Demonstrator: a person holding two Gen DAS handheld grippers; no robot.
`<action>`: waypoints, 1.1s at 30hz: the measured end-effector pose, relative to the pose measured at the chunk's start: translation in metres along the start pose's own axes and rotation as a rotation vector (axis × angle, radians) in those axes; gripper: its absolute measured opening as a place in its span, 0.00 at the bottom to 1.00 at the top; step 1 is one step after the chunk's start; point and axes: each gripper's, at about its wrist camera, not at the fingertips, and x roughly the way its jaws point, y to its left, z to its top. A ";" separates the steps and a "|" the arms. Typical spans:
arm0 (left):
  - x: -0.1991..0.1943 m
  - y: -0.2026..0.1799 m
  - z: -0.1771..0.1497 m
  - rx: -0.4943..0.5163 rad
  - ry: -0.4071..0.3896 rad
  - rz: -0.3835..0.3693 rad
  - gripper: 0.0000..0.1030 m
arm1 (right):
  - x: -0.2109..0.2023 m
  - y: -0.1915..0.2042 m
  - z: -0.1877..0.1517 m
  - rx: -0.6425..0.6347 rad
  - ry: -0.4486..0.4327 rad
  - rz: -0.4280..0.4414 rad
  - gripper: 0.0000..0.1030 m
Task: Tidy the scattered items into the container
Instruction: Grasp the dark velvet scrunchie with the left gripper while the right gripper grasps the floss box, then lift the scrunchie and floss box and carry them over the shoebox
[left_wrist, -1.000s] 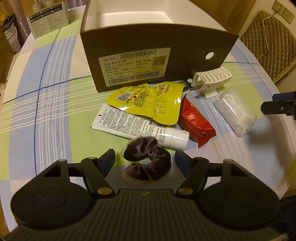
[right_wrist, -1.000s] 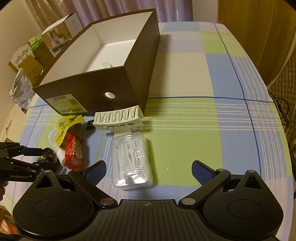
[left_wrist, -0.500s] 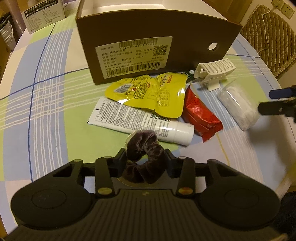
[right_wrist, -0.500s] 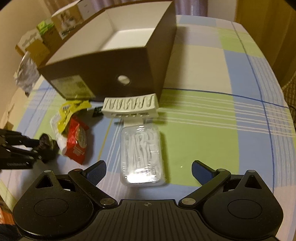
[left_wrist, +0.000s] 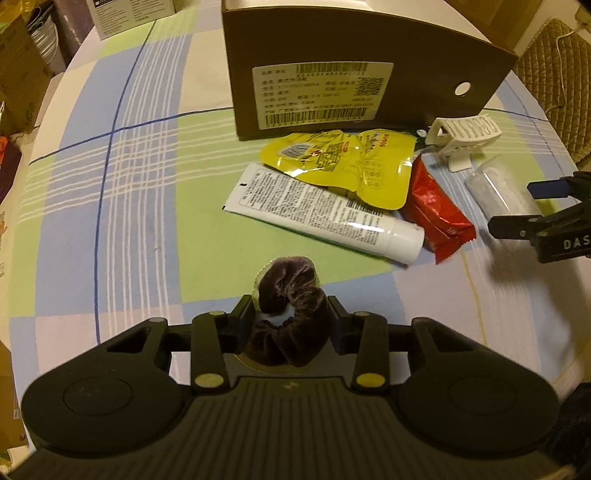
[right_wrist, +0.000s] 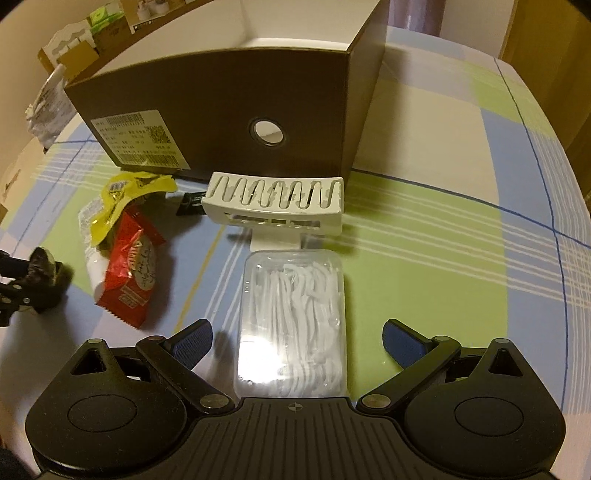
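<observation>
Left jaws closed on the scrunchie; right gripper dropped over the floss-pick box

The left gripper (left_wrist: 291, 317) went from straddling the brown velvet scrunchie (left_wrist: 290, 314) to pinching it. The right gripper (right_wrist: 297, 341), jaws wide, sank until the clear floss-pick box (right_wrist: 293, 325) lay between its fingers.

place: home | cues: checked tablecloth (left_wrist: 140, 206); cushioned chair (left_wrist: 554, 70); stacked cartons (right_wrist: 74, 55)

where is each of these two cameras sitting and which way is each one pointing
Left wrist: on the left tongs, looking steeply down past the scrunchie they grip, toward the box.
Right wrist: on the right tongs, looking down at the floss-pick case between open fingers.
Shared: box, white clip, red packet, each other's tongs.
</observation>
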 end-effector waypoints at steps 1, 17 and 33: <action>0.001 0.000 0.000 -0.002 0.001 0.002 0.35 | 0.002 -0.001 -0.001 -0.001 0.000 0.001 1.00; 0.002 -0.004 -0.004 -0.012 0.004 0.021 0.36 | 0.008 -0.002 -0.012 -0.069 -0.085 -0.033 1.00; 0.001 -0.003 -0.003 -0.013 0.006 0.022 0.37 | -0.005 0.010 -0.015 -0.105 -0.114 0.005 0.59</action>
